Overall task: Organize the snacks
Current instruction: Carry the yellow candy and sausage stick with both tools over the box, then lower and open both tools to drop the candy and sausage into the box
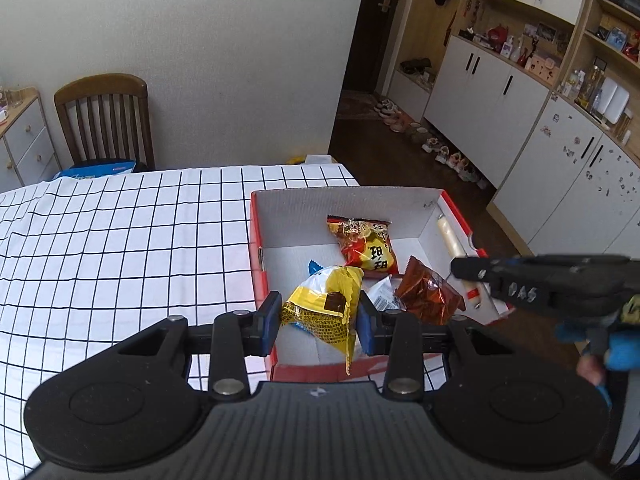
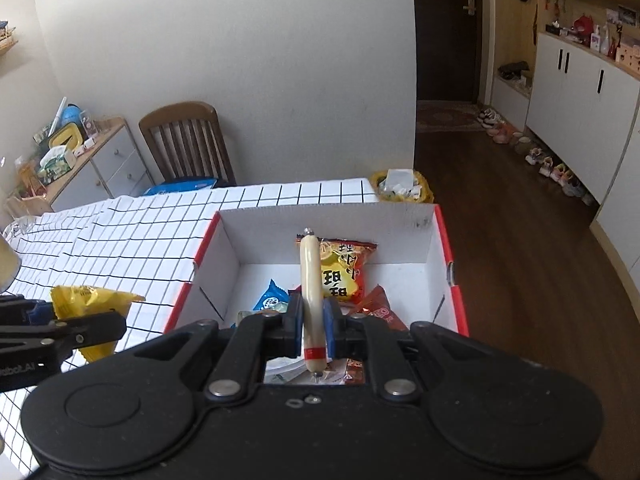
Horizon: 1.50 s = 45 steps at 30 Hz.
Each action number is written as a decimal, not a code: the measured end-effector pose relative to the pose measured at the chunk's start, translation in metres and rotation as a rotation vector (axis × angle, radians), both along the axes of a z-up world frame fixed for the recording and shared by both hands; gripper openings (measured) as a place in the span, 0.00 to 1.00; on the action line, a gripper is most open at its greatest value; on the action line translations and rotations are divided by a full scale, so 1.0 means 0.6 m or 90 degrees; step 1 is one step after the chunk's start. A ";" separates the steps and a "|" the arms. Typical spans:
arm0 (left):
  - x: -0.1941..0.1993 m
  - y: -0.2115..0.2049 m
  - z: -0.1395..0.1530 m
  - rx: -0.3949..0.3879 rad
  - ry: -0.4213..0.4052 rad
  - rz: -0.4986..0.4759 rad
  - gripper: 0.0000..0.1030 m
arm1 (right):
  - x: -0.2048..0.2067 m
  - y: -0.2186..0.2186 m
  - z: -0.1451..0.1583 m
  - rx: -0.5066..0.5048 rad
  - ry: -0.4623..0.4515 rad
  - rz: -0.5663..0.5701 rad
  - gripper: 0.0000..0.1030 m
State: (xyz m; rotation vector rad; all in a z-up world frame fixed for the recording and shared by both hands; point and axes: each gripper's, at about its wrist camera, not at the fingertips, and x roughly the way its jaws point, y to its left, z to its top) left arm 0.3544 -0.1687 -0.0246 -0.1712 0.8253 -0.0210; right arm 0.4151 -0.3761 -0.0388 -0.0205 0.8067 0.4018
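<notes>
My left gripper [image 1: 319,316] is shut on a yellow snack bag [image 1: 320,304], held over the near left corner of a red box with white inside walls [image 1: 348,200]. In the box lie a red-and-yellow packet [image 1: 366,246], a brown foil packet [image 1: 430,294], a white packet [image 1: 384,296] and a blue one [image 2: 272,298]. My right gripper [image 2: 313,316] is shut on a pale sausage stick [image 2: 310,272] with a red band, above the box [image 2: 320,220]. The left view shows the right gripper [image 1: 466,270] and the sausage stick [image 1: 450,236] over the box's right wall. The right view shows the left gripper [image 2: 72,316] and the yellow bag [image 2: 88,300] left of the box.
The box stands at the right end of a table with a black-and-white checked cloth [image 1: 120,240]. A wooden chair [image 1: 106,120] with a blue pack on its seat and a drawer unit [image 2: 100,168] stand behind. A yellow-lined bin [image 2: 400,186] sits past the table; shoes [image 1: 440,148] line the cabinets.
</notes>
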 end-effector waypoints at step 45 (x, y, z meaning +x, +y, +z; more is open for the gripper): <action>0.120 -0.085 -0.106 0.068 0.109 -0.041 0.65 | 0.021 -0.035 -0.065 -0.008 0.057 0.070 0.40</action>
